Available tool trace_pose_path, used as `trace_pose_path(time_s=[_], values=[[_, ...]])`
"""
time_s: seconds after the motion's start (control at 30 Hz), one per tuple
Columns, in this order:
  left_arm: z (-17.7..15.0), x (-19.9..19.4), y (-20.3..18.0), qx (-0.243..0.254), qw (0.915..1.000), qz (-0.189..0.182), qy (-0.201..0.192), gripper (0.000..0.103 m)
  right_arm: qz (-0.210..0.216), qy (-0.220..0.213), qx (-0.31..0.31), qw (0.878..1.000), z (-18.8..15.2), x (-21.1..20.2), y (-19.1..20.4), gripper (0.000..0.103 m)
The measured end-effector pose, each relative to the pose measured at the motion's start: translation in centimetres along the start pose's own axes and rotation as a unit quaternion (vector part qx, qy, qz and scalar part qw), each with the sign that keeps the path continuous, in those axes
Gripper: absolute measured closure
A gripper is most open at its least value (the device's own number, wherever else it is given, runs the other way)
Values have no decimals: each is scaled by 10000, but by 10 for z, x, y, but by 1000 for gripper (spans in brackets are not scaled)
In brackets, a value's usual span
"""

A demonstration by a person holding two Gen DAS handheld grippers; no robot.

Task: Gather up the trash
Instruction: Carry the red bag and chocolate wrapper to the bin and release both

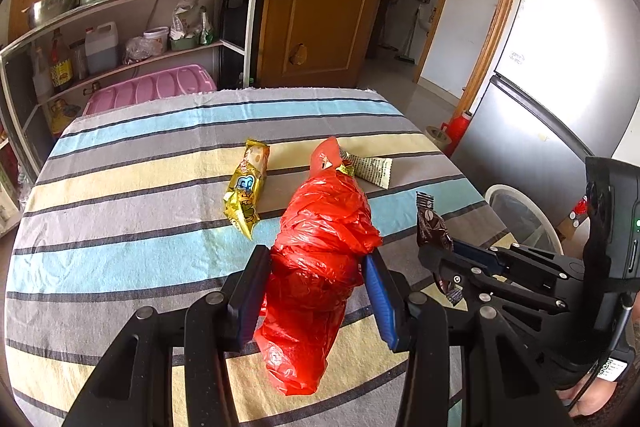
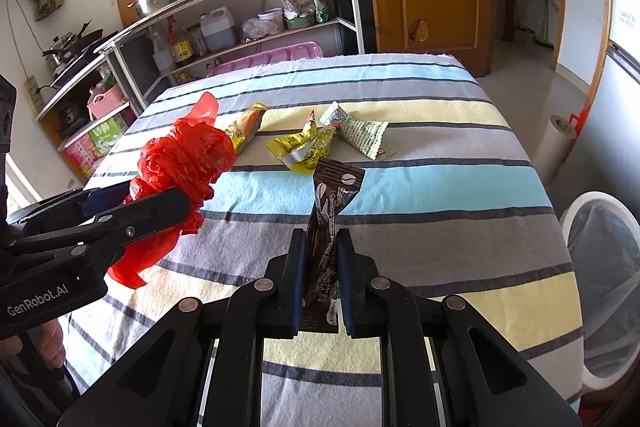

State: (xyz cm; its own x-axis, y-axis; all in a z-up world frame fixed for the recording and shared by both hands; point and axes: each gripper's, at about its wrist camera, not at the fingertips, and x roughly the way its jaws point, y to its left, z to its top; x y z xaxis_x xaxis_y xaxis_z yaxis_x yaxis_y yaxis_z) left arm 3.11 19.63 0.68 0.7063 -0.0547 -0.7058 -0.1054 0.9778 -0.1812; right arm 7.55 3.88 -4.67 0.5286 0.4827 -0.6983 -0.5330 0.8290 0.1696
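Left tongs [image 1: 316, 291] are shown part-open, their blue pads pressed against the two flanks of a crumpled red plastic bag [image 1: 320, 247], which is held bunched between them above the striped cloth of the bench [image 1: 120, 259]. The bag's loose tail hangs back below the pads; its knotted end points away from the tongs.

Right tongs [image 2: 322, 275] are seen nearly shut on a dark brown coffee sachet [image 2: 328, 219] — the sachet stands upright between the pads, its torn top rising clear ahead of the fingertips, lifted off the cloth. In the left wrist view the same tongs are seen just to the right of the bag.

Beyond the left tongs, left of the bag, a gold snack wrapper [image 1: 246, 187] lies flat on the cloth. Ahead of the right tongs, a crumpled yellow wrapper [image 2: 304, 147] and a pale printed wrapper [image 2: 360, 135] are seen close together — whether touching cannot be told.

A white-rimmed bin [image 2: 600, 267] stands on the floor, off the bench edge to the right of the right tongs.
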Motion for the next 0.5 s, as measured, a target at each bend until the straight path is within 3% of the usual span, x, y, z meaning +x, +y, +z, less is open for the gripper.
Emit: trace_pose_path(time_s=[0.5], values=[[8,-3,-57,495,9987,-121,-85,56,-342,-498,276,9978,-4,-56,-37,87]])
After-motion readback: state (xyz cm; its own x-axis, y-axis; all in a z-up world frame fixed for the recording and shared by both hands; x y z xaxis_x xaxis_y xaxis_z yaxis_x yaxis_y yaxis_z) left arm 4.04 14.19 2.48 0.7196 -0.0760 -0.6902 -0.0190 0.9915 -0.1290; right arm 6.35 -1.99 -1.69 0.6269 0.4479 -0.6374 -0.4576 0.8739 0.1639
